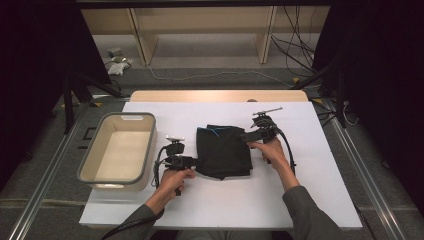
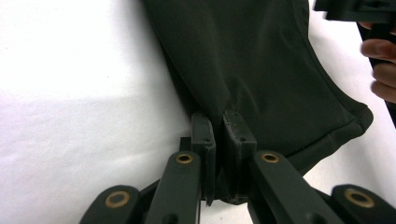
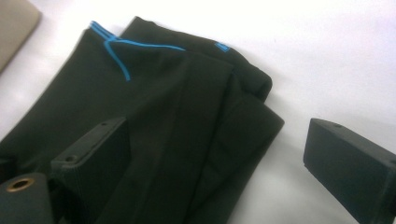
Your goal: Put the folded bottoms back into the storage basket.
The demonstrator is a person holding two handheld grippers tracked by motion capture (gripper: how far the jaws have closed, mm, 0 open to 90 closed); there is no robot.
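**Left edge pinched, right side still free**

Nearest to me are my forearms, coming in at the bottom of the high view. My left hand-held gripper (image 1: 192, 161) is clenched on the near-left edge of the black garment (image 1: 223, 150); in the left gripper view the two pads (image 2: 205, 140) press a thin fold of cloth (image 2: 252, 70) between them. My right hand-held gripper (image 1: 246, 136) stands released, its jaws wide apart, one over the cloth (image 3: 154, 135) and one over the bare bench (image 1: 300, 200).

The garment lies folded in the middle of the white bench, just right of the beige bin (image 1: 85, 170), not touching it. I judge it light, soft and limp, so it will sag and unfold if I lift it by one point. The best hold for the right side is the folded far-right edge, catching all layers together. The blue cord (image 3: 114, 46) I would leave alone.
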